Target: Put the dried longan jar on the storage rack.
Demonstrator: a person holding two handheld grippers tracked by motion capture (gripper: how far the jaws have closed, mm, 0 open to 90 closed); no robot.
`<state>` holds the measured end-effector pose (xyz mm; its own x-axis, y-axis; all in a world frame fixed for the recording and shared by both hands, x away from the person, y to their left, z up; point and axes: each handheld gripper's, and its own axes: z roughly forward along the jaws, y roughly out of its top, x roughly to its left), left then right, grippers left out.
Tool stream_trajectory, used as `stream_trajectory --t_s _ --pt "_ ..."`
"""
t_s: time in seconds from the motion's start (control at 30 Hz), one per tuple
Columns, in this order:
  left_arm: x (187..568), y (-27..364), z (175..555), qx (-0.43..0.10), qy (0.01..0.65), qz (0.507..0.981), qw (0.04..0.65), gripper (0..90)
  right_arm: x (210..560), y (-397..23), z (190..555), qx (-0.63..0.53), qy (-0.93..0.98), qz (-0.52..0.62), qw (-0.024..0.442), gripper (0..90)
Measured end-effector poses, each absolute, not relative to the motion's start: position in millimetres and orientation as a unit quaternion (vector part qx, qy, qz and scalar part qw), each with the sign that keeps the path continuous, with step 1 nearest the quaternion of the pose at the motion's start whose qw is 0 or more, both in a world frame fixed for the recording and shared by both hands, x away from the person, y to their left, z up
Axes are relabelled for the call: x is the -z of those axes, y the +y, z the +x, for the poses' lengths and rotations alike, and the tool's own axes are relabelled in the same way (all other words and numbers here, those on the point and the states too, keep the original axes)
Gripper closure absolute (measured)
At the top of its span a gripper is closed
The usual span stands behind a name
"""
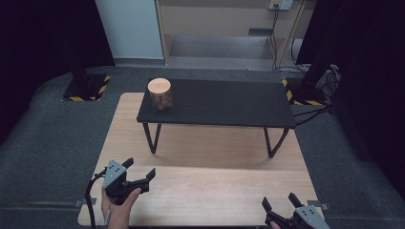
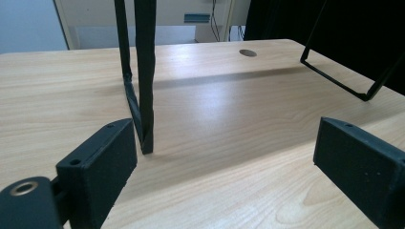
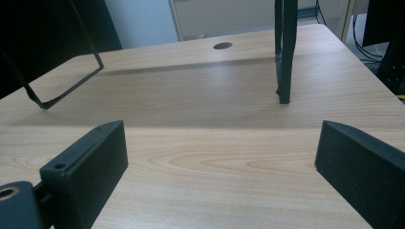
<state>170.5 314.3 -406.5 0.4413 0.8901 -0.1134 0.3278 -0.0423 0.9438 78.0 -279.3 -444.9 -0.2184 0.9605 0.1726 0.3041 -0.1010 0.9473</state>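
Nothing started: left gripper (image 1: 141, 172) and right gripper (image 1: 279, 202) spread, empty, near edge. Guessing next: reach far-left for jar (image 1: 159, 94).

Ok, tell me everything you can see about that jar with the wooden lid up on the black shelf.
The jar is a short upright cylinder with clear, glass-like walls and a flat round lid of pale wood, closed on top. Brownish rounded pieces fill it; what they are cannot be told. It stands near the left end of the black raised shelf, toward the front edge, resting on the shelf top alone. Both grippers are far from it, near the table's front edge.
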Motion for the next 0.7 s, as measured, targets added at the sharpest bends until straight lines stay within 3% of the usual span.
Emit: stream_trajectory --t_s 0.7 --pt "429.4 324.1 148.1 -0.264 0.463 0.672 0.515 6.0 444.4 -277.8 78.8 -0.513 0.588 0.536 0.322 3.6"
